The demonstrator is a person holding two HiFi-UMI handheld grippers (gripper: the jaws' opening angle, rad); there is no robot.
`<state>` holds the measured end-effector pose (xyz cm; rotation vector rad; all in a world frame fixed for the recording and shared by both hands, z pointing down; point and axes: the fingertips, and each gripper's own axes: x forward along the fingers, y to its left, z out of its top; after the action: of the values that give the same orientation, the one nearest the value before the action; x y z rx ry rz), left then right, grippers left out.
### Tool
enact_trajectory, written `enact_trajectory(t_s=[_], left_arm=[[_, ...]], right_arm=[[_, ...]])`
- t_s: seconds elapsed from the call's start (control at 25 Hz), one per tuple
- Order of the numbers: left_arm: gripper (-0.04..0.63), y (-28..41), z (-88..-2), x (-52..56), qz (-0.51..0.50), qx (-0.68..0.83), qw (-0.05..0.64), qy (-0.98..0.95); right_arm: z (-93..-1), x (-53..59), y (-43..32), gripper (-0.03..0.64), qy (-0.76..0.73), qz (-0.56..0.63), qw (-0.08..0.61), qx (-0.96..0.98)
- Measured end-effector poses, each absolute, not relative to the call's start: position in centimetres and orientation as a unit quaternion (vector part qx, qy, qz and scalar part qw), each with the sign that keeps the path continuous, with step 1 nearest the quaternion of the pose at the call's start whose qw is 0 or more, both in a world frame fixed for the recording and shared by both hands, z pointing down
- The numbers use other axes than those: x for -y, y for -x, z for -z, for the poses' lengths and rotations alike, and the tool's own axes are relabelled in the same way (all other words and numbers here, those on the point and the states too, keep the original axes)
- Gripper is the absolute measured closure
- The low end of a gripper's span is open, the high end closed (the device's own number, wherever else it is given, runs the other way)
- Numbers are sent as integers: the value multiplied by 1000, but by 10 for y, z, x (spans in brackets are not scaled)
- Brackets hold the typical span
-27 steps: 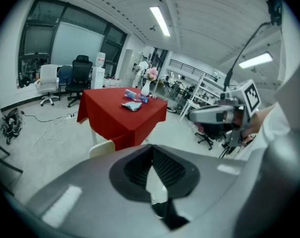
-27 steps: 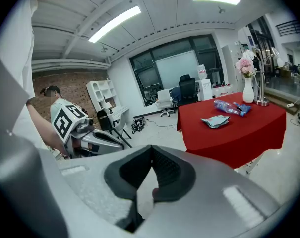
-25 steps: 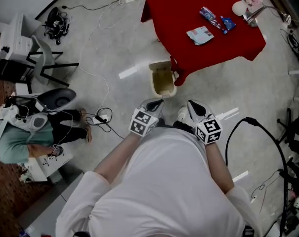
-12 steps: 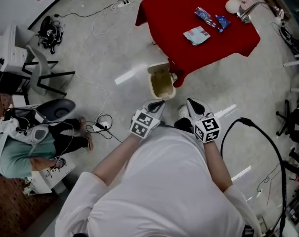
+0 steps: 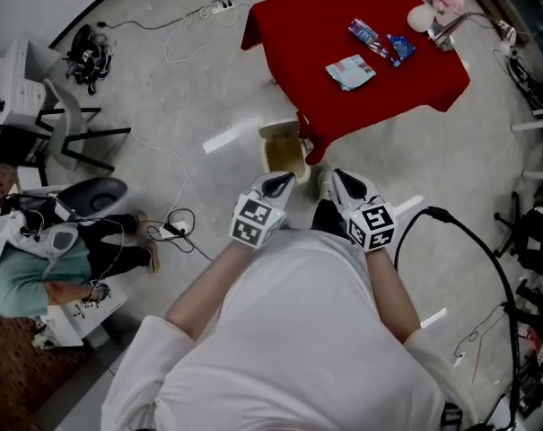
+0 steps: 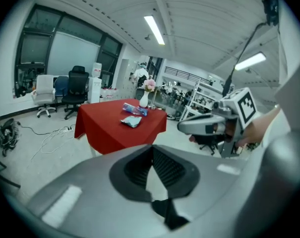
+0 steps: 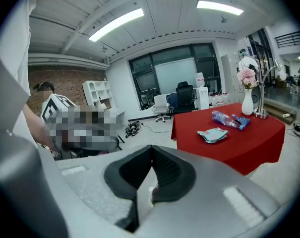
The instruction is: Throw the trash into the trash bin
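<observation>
A red table [image 5: 361, 70] stands ahead of me with trash on it: a crumpled light-blue packet [image 5: 350, 72], a plastic bottle [image 5: 368, 36] and a blue wrapper [image 5: 400, 47]. A beige trash bin [image 5: 283, 151] stands open on the floor at the table's near corner. My left gripper [image 5: 273, 185] is just short of the bin, shut and empty. My right gripper [image 5: 343, 187] hangs beside it, also shut and empty. In the left gripper view the packet [image 6: 131, 121] lies far beyond the left gripper [image 6: 152, 150]. The right gripper view shows the packet [image 7: 212, 134] and bottle [image 7: 224, 118] beyond the right gripper [image 7: 152, 148].
A vase with pink flowers [image 5: 421, 14] and a desk lamp [image 5: 446, 27] stand at the table's far corner. Cables [image 5: 177, 223] trail over the floor at left, and a thick black cable [image 5: 468, 232] loops at right. A seated person [image 5: 20, 268] and chairs [image 5: 74, 124] are at far left.
Both grippers have moved forward together toward the bin and the table. The bin now lies closer to their tips. Both stay shut.
</observation>
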<state>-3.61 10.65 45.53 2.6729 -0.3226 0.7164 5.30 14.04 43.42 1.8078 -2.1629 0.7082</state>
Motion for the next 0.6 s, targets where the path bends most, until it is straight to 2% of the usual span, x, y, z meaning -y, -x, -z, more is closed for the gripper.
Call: enact_trajectory(t_s=[0.52,0.6], left_arm=[[591,-42,-456,-57,-245,192,206,-928],[591,-52,-460,-50,-249,199,216,-923]], right_arm=[[-449,-85,-144,614,-562,-249,138,777],[-454,-75,-158,573,-552,-251,143,783]])
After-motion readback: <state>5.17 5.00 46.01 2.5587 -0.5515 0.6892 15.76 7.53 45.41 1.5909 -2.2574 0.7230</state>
